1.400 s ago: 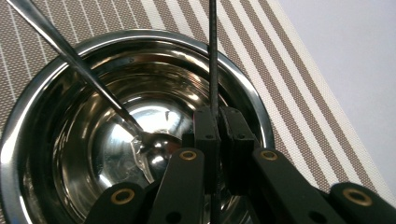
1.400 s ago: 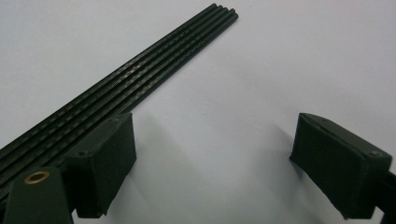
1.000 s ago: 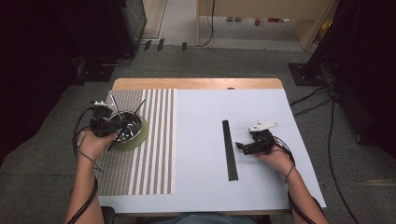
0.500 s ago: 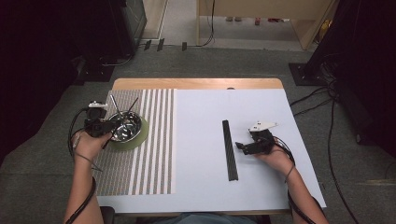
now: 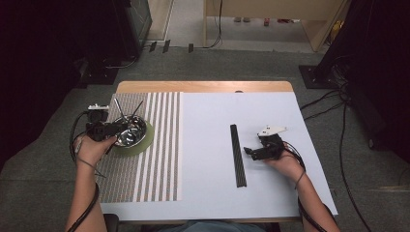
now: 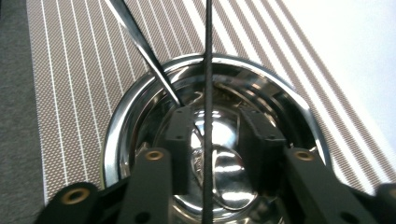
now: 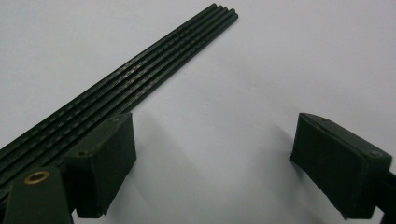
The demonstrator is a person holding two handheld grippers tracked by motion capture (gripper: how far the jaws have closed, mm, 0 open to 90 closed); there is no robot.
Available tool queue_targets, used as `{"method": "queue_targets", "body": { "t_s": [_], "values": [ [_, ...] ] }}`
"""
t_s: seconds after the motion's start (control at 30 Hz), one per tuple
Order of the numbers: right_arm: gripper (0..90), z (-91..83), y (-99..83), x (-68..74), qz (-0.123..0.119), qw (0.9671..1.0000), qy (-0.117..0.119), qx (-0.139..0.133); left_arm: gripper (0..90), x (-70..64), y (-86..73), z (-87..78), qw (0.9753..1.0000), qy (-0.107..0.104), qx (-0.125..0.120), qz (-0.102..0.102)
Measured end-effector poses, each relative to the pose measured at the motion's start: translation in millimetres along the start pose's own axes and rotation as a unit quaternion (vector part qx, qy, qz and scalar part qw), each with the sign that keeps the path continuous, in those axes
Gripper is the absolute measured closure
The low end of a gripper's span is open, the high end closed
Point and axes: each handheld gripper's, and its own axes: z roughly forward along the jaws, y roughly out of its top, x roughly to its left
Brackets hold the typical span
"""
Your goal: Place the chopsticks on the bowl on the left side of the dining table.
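surface [image 5: 208, 145]: white, striped woven mat at left edge | shiny steel bowl [image 5: 129, 131] on mat, unmoved | black rod bundle [image 5: 238, 154] mid-right | left tool [image 6: 208, 140] drawn back toward left edge, open astride thin black stick [image 6: 208, 70]: ungripped | right tool [image 5: 253, 152] open, idle

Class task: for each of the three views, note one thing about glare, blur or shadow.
High view: dark, murky surroundings beyond the lit white table. Left gripper view: bright glare and reflections in the shiny round steel bowl; near jaws soft. Right gripper view: soft shadows beneath the open right tool, beside the black ribbed strip.
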Motion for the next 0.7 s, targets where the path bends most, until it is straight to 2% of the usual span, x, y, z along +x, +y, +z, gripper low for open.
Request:
{"method": "queue_targets", "body": {
  "t_s": [0.13, 0.3, 0.47, 0.53, 0.7],
  "values": [
    [13.3, 0.0, 0.0, -0.1, -0.001, 1.0, -0.001, -0.001, 49.2, -4.9, 2.7, -0.9, 0.9998, -0.014, -0.01, 0.008],
    [13.3, 0.0, 0.0, -0.1, -0.001, 1.0, -0.001, 0.0, 39.6, -11.9, 6.2, -1.7, 0.9995, -0.008, -0.017, 0.027],
    [13.3, 0.0, 0.0, -0.1, -0.001, 1.0, -0.001, -0.001, 36.6, -18.0, 9.3, -2.3, 0.9993, -0.011, -0.022, 0.028],
    [13.3, 0.1, 0.0, 0.0, 0.0, 1.0, -0.001, -0.001, 35.6, -20.4, 10.3, -1.8, 0.9992, -0.022, -0.024, 0.024],
    [13.3, 0.1, 0.0, 0.1, 0.0, 1.0, 0.0, 0.0, 34.5, -28.1, 12.3, 0.3, 0.9989, -0.028, -0.02, 0.032]
  ]
}}
